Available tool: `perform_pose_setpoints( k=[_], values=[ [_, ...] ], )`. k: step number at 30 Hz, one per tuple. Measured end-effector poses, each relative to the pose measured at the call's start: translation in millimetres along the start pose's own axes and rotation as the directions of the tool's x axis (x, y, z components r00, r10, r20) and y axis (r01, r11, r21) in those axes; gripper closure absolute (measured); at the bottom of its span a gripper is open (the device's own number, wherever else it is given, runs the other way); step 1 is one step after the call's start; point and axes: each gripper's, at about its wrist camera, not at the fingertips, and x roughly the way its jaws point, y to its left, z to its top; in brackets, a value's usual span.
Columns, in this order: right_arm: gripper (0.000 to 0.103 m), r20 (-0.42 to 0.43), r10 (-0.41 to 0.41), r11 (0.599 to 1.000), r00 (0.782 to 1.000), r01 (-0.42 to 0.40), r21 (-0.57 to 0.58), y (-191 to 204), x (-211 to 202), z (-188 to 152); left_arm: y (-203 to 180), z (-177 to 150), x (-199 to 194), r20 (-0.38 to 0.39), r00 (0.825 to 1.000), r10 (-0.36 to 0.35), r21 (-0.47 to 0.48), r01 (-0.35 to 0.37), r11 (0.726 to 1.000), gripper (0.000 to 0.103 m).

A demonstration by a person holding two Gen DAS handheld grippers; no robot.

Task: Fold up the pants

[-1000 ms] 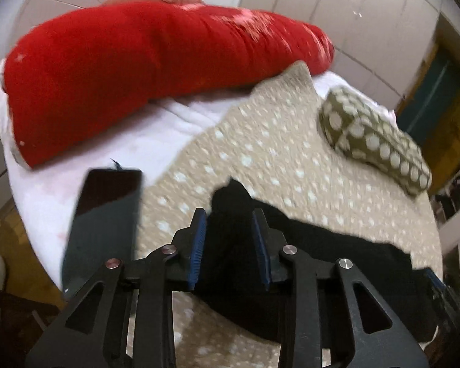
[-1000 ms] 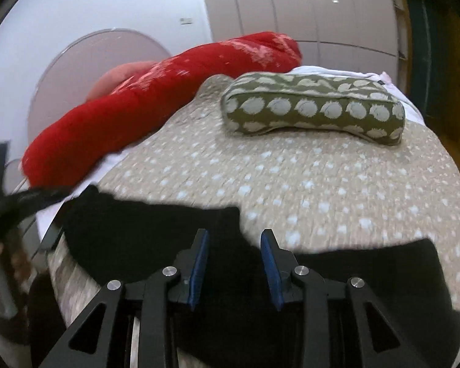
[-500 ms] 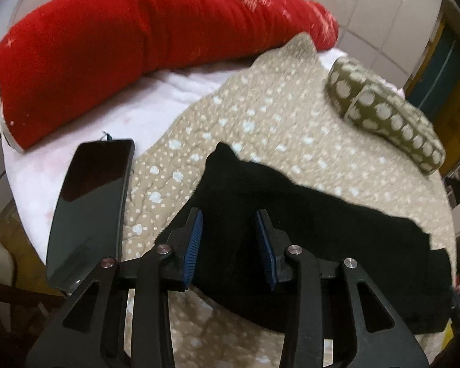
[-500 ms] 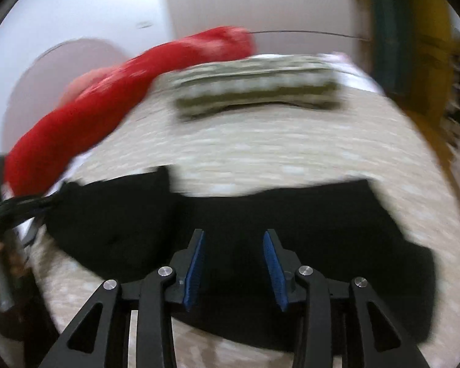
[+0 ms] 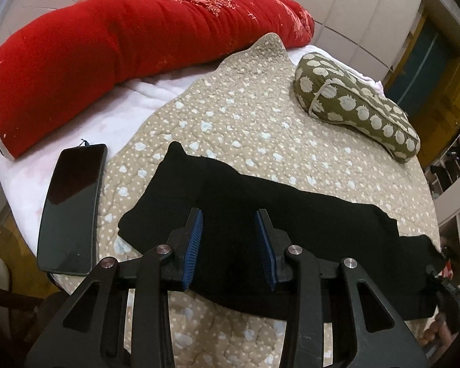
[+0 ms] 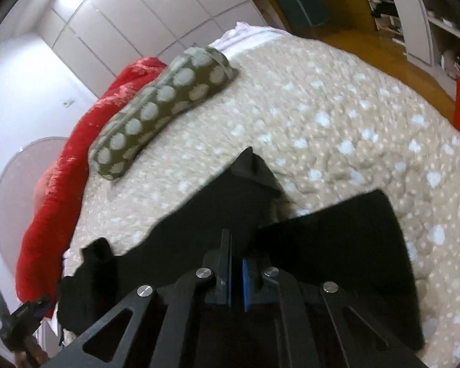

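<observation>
Pants (image 5: 291,214) flat on bed quilt (image 5: 245,116), stretched sideways beneath both tools

Left tool (image 5: 228,242) released, hovering over waist end, nothing pinched

Right tool (image 6: 236,276) clenched at leg end; cloth catch unclear

Verify pinch before lifting; carry hem toward waist, edges aligned

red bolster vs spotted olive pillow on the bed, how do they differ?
The red bolster is plain red with faint sparkle marks; the olive pillow carries pale round spots. The red bolster is clearly the longer and bulkier, running along the head of the bed, while the olive pillow is short and flatter. The red bolster rests mostly on the white sheet; the olive pillow sits on the beige spotted quilt. Both are elongated, soft and slightly curved.
</observation>
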Motion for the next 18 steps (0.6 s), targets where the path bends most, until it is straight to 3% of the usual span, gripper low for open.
perform_pose_setpoints(
  k=[4, 6, 8, 12, 14, 17, 18],
  values=[
    [0.099, 0.121, -0.066, 0.981, 0.99, 0.086, -0.172, 22, -68, -10, 1, 1, -6, 0.017, 1.0, -0.001, -0.001, 0.001, 1.0, 0.068],
    [0.099, 0.126, -0.087, 0.977, 0.988, 0.109, -0.182, 13, -87, -14, -1, 1, -5, 0.012, 1.0, -0.011, -0.005, 0.011, 1.0, 0.068],
    [0.099, 0.089, -0.107, 0.978, 0.99, 0.121, -0.172, 0, -85, -21, -7, -3, 0, 0.0, 1.0, -0.017, 0.003, 0.017, 1.0, 0.068],
    [0.099, -0.036, -0.223, 0.968, 0.974, 0.216, -0.13, -30, -42, -38, -26, -17, 6, -0.045, 0.998, -0.044, 0.053, 0.047, 0.998, 0.068],
    [0.097, -0.008, -0.189, 0.979, 0.982, 0.188, -0.076, -37, -52, -38, -35, -22, 1, -0.037, 0.998, -0.045, 0.092, 0.049, 0.995, 0.068],
    [0.094, 0.039, -0.248, 0.965, 0.968, 0.251, -0.082, -36, -72, -28, -37, -22, -4, -0.017, 0.999, -0.04, 0.102, 0.042, 0.994, 0.068],
    [0.094, 0.055, -0.23, 0.969, 0.972, 0.234, -0.077, -34, -81, -25, -37, -21, -5, -0.015, 0.999, -0.047, 0.096, 0.048, 0.994, 0.068]
  ],
)
